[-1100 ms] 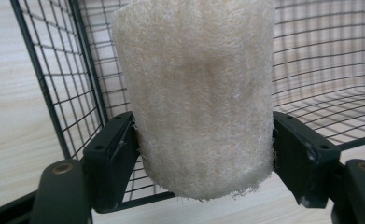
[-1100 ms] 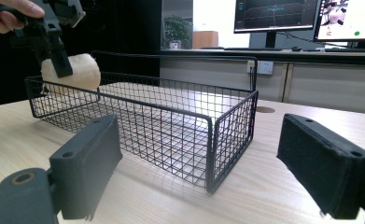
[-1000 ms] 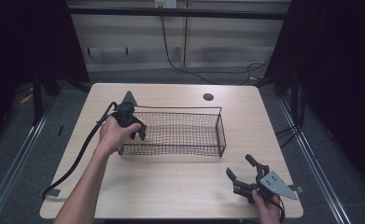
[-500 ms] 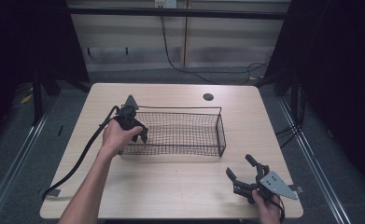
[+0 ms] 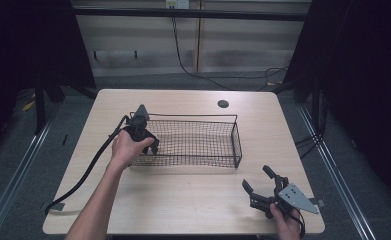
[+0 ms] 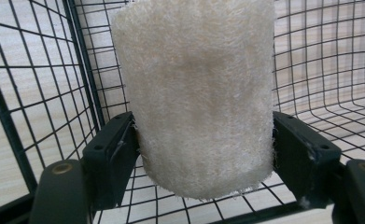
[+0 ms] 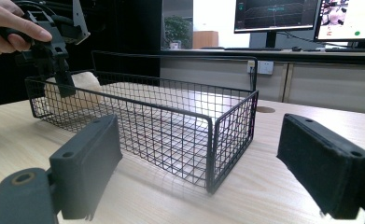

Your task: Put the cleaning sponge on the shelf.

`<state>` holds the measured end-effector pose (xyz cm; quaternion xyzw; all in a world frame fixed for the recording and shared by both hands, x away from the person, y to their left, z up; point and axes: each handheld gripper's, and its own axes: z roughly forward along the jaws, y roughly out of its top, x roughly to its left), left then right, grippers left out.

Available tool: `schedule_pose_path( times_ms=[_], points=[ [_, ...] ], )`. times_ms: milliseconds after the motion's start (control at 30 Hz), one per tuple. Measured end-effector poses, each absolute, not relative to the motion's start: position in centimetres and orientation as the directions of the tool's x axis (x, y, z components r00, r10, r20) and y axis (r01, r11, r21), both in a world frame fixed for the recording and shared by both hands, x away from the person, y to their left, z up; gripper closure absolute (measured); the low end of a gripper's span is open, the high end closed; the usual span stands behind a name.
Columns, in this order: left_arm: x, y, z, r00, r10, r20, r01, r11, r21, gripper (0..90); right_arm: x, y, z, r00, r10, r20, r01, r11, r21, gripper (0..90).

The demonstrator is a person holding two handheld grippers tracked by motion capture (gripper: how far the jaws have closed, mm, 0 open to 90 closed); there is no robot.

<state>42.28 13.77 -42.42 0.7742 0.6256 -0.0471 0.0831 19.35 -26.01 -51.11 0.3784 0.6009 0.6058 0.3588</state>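
Observation:
A cream, fibrous loofah roll (image 6: 199, 93) stands upright inside the left end of a black wire basket (image 5: 235, 140). My left gripper (image 5: 149, 143) reaches down into that end, and in the left gripper view its two jaws press against both sides of the roll, shut on it. In the right gripper view the roll (image 7: 84, 81) shows through the mesh under the left gripper (image 7: 61, 70). My right gripper (image 5: 255, 177) rests near the table's front right corner, open and holding nothing, pointing toward the basket (image 7: 208, 121).
The light wooden table (image 5: 193, 200) has a round cable hole (image 5: 223, 104) at the back right. A thick black cable (image 5: 83, 175) trails from the left gripper off the front left edge. Monitors (image 7: 276, 14) stand on a counter beyond the table.
The left hand and gripper have shifted slightly right and down at the basket's left end. The right gripper has stayed still.

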Motion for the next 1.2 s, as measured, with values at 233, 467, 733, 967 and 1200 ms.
schedule_pose_path(
  times_ms=[233,467,733,967,1200],
  points=[
    [42.27,14.19,-42.86,0.207,0.962,-0.178,0.978,-0.2,0.058,27.2,19.35,-26.01,-51.11,-0.456,0.889,0.027,0.021,-0.02,1.0,12.8],
    [42.24,14.11,-43.22,0.201,0.962,-0.188,0.98,-0.194,0.055,27.1,19.35,-26.01,-51.11,-0.456,0.889,0.027,0.021,-0.02,1.0,12.8],
    [42.23,13.98,-43.39,0.212,0.959,-0.186,0.977,-0.206,0.048,26.7,19.35,-26.01,-51.11,-0.456,0.889,0.027,0.021,-0.02,1.0,12.8],
    [42.22,13.88,-43.47,0.233,0.955,-0.182,0.973,-0.229,0.043,26.5,19.35,-26.01,-51.12,-0.457,0.889,0.027,0.021,-0.02,1.0,12.8],
    [42.26,13.86,-43.43,0.242,0.949,-0.203,0.97,-0.24,0.036,23.0,19.35,-26.01,-51.11,-0.457,0.889,0.028,0.021,-0.02,1.0,12.8]
  ],
)
